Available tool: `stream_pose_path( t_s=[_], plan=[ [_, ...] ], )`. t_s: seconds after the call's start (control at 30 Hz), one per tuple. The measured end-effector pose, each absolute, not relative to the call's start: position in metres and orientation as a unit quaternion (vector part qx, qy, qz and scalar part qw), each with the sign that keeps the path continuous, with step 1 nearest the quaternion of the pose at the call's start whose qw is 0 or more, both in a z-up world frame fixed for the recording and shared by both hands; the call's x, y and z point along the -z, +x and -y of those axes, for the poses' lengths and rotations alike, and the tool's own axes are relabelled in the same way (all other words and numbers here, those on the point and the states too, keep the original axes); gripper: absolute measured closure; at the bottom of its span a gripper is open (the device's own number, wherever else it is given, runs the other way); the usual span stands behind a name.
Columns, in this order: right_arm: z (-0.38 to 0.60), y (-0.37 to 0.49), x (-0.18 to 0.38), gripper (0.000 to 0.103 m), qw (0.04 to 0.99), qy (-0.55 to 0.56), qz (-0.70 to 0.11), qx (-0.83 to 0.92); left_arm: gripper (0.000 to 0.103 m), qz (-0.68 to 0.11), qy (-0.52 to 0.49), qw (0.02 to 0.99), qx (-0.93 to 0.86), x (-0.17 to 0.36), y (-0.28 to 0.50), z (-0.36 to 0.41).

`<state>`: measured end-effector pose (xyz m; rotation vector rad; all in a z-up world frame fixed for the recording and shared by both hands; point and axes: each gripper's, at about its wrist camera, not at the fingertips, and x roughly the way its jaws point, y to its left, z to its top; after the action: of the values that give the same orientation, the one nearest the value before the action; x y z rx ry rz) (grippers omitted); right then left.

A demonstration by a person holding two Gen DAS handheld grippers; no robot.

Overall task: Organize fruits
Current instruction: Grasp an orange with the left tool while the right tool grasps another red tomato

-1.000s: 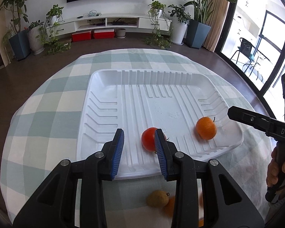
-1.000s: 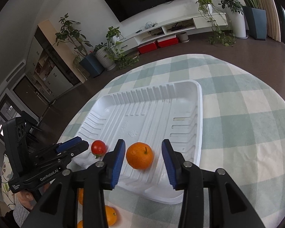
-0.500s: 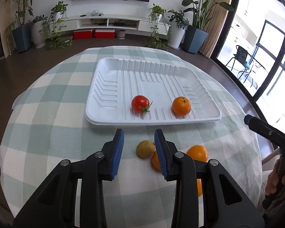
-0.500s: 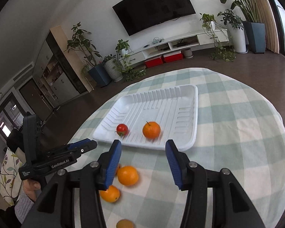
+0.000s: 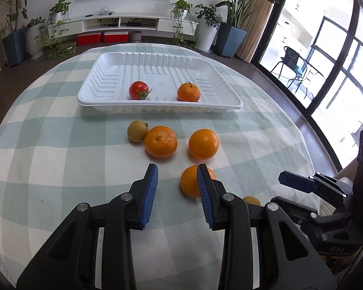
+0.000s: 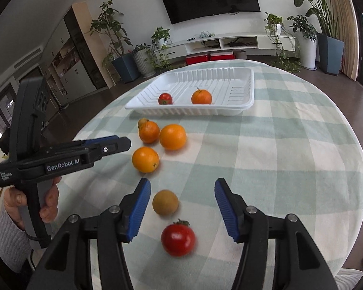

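Living room, round surface with a checked cloth, TV wall and plants behind. White tray sits well ahead of both hand-held grippers; in it a tomato and a small orange, apart from each other, likely already sorted. Loose fruit lies on the cloth between tray and grippers, probably waiting to go in.

Left hand-held gripper: jaws spread, holding nothing, pads clear of the cloth as far as I can tell. Nearest orange sits just ahead, partly hidden behind the right finger, not between the pads; contact cannot be told. Further ahead: two oranges, with a small yellow-brown fruit touching the left one. Looks lined up for an orange pick, though off-centre.

Right hand-held gripper: jaws spread wide, empty. Round brownish fruit lies just ahead between the fingers, nearer the left pad, not touching. Second tomato sits closer in, below the jaws. Wide opening suits either one. The left gripper's body shows off to the left in this view, beside the oranges.
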<state>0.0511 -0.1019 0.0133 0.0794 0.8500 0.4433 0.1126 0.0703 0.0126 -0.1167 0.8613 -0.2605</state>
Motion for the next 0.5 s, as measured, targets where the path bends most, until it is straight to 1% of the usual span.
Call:
stream_pose_path(
  t_s=[0.27,0.5],
  plan=[
    [0.09,0.036,-0.003,0.044,0.885,-0.009,-0.421,-0.199,0.072,-0.419,-0.044,0.897,0.131,-0.011,0.111,-0.059],
    [0.09,0.03,0.003,0.044,0.879,-0.014,-0.436,-0.191,0.072,-0.425,-0.033,0.894,0.136,-0.007,0.116,-0.052]
  ],
)
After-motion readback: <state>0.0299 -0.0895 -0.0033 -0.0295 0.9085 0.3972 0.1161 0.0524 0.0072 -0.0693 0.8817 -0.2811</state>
